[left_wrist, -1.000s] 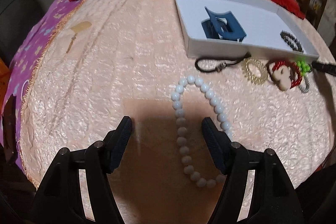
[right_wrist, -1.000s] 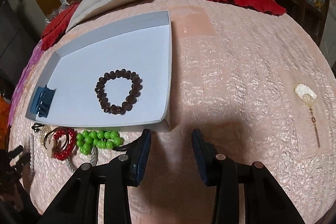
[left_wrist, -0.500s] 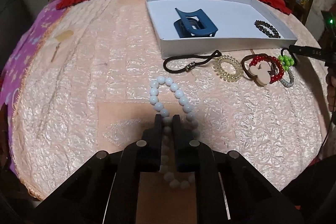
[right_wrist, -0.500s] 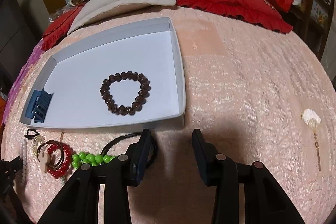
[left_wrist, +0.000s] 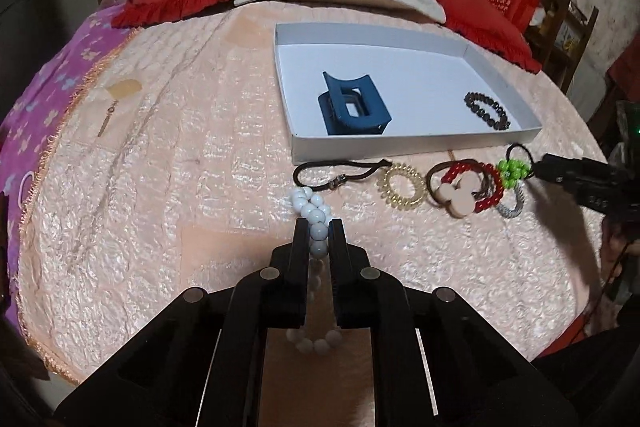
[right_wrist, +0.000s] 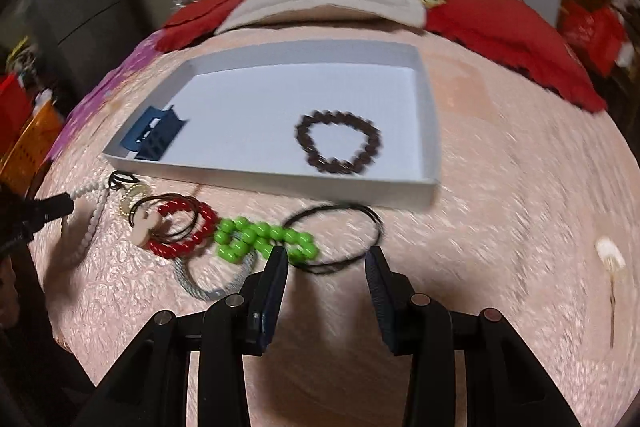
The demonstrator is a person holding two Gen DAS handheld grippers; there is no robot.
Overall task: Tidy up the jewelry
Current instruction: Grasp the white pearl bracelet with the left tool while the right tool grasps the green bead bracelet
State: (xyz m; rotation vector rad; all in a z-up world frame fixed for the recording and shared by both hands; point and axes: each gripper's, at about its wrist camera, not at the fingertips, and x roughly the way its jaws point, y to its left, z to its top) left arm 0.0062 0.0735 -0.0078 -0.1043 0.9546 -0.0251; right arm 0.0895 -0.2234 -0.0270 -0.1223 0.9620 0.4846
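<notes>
- Gripping the white bead bracelet (left_wrist: 316,223) by one side of its loop, the left gripper (left_wrist: 319,239) has its fingers closed on the beads; the upper end bunches just past the fingertips and the rest hangs below, over the pink bedspread (left_wrist: 180,155).
- Risk: the beads are round and smooth, and the hold is on a single strand. In my judgement it could roll out of the pinch on the way to the white tray (left_wrist: 416,141).
- Risk: the bunched end lies just beside the dark hair tie (left_wrist: 340,175); a low carry could drag that tie along.
- Risk: the dangling part could catch the tray's near wall if it is not lifted clear.
- The right gripper (right_wrist: 326,259) has its fingers apart with nothing pinched; the green bead bracelet (right_wrist: 264,237) and a thin black loop (right_wrist: 372,223) lie just beyond the tips. Closing here could take both at once, or snag the grey ring (right_wrist: 208,283) beneath the green beads.
- The tray already holds a blue hair claw (left_wrist: 354,105) and a dark bead bracelet (left_wrist: 486,111); a careless drop could tangle with either.
- The left wrist view alone shows the pinch on the white beads and the gold coil tie (left_wrist: 404,187) plainly.
- The right wrist view, blurred, alone shows the full black loop, the bracelet hanging from the left fingers, and a small white fan charm (right_wrist: 610,255) well apart at the right.
</notes>
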